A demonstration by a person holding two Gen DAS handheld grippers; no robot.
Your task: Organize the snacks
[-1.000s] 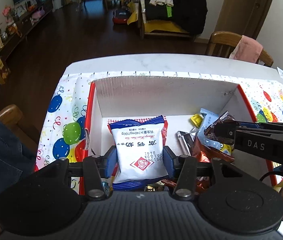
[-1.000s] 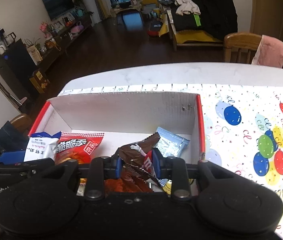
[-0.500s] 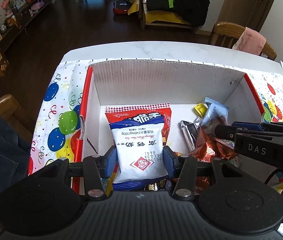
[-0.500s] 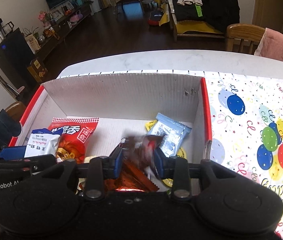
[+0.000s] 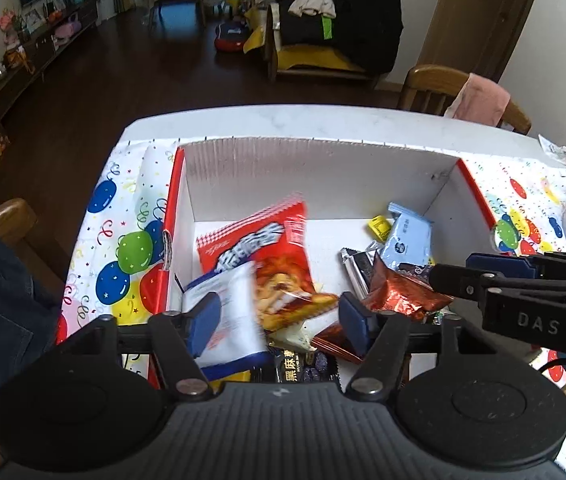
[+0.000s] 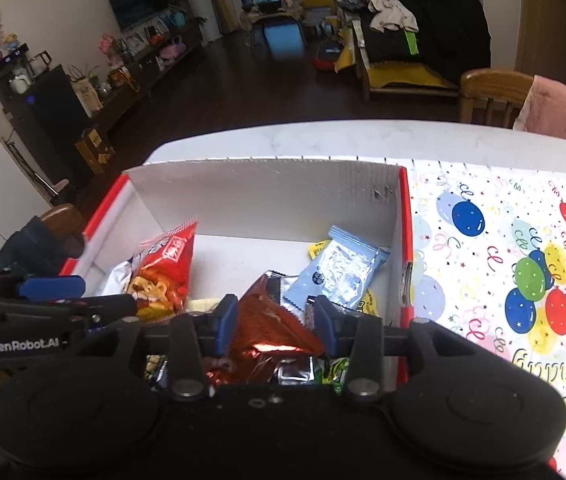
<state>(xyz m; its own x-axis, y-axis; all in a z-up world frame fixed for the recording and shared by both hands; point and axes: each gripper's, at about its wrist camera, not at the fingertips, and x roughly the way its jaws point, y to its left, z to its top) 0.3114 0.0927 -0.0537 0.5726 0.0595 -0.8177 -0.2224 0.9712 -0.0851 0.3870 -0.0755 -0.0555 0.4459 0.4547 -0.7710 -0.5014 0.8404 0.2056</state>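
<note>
Both grippers hang over an open white box with red outer walls, which sits on a balloon-print cloth on the table.

**Left gripper**: the jaws have just been opening and now stand spread. A white and blue packet lies between them, blurred, leaning against the left pad only; the right pad is clear of it. The packet is released and sits at the near left of the box, partly over a red snack bag that lies just ahead of the fingertips.

**Right gripper**: the jaws have also just been opening and stand parted. A brown foil packet lies between and below the pads; neither pad presses on it. Ahead and to the right of the fingertips lies a light blue sachet, with a small yellow packet beyond it near the far right corner.

**Handling notes (judgement):**
- All items look like light, sealed film packets. Expect them to be soft, air-filled and crushable.
- Foil surfaces are probably slippery. A grip across a puffed middle may let the packet squirt out.
- Take hold across a flat sealed edge or a narrow side, with moderate closure.
- The red snack bag probably holds brittle contents; avoid pressing on its centre.
- Overlapping packets may drag their neighbours when lifted.
</note>
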